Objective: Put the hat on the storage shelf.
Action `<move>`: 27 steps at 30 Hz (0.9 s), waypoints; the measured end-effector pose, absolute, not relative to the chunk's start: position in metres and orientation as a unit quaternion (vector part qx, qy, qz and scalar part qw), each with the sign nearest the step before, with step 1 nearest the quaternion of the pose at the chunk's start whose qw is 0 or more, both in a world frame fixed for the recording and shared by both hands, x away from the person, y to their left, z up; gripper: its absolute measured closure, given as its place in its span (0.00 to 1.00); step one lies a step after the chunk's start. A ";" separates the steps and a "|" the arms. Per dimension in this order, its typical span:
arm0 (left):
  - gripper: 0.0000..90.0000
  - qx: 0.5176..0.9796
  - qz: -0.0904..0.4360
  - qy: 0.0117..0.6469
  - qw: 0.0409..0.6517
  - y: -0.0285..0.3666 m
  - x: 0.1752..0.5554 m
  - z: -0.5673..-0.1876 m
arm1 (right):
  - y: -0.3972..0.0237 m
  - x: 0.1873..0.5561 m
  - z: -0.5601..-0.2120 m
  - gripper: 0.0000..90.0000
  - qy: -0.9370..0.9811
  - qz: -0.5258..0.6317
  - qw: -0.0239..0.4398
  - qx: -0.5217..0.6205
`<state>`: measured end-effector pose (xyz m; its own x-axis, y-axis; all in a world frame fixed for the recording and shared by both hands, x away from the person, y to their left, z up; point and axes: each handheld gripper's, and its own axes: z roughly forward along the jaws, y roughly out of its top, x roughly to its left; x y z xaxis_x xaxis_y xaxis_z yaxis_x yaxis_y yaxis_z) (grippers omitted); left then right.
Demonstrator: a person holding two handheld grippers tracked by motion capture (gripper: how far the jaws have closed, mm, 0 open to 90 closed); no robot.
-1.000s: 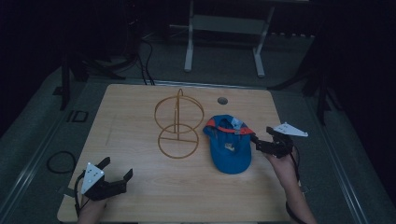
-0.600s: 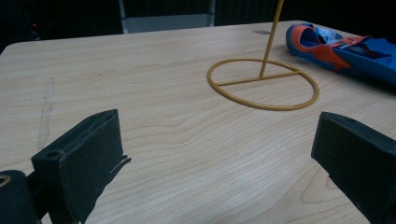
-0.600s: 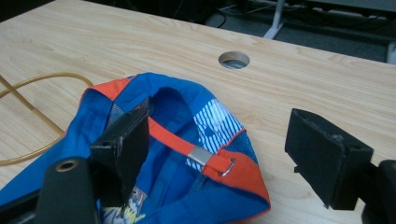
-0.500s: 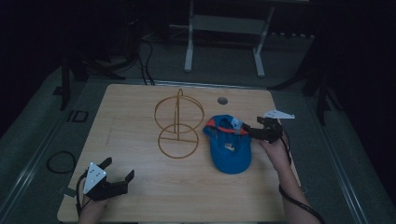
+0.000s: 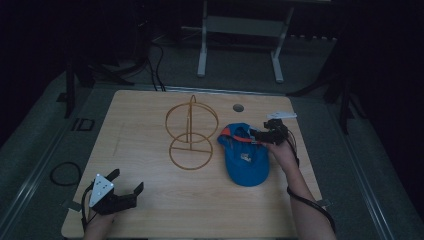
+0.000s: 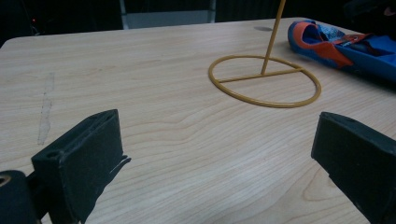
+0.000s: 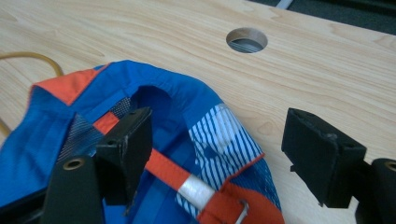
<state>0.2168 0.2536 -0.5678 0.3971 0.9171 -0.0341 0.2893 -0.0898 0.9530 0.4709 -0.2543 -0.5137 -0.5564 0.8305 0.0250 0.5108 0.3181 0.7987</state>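
One blue cap (image 5: pixel 246 159) with orange strap, upside down, both hand-held grippers spread wide, empty.

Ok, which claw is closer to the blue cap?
Right. The right claw is open at the blue cap's back edge, jaws straddling its rim. The left claw is open at the table's near-left corner, well away.

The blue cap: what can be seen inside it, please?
The blue cap lies opening-up. Inside show an orange strap with a metal buckle and striped lining. The right gripper covers part of the inside.
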 end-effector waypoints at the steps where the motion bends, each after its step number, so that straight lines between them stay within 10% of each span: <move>1: 0.03 0.669 0.313 0.451 0.502 0.254 0.217 -0.568 | -0.252 0.473 -0.515 0.28 0.788 0.397 0.198 0.426; 17: 0.03 0.663 0.310 0.450 0.512 0.255 0.216 -0.567 | -0.236 0.490 -0.546 0.36 0.816 0.334 0.186 0.433; 27: 0.03 0.671 0.307 0.450 0.503 0.254 0.217 -0.568 | -0.233 0.489 -0.553 0.67 0.830 0.320 0.174 0.423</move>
<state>0.2168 0.2539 -0.5682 0.4073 0.9124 -0.0415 0.2951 -0.0885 0.9514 0.4891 -0.2327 -0.5531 -0.5818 0.8131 -0.0173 0.5904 0.4369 0.6787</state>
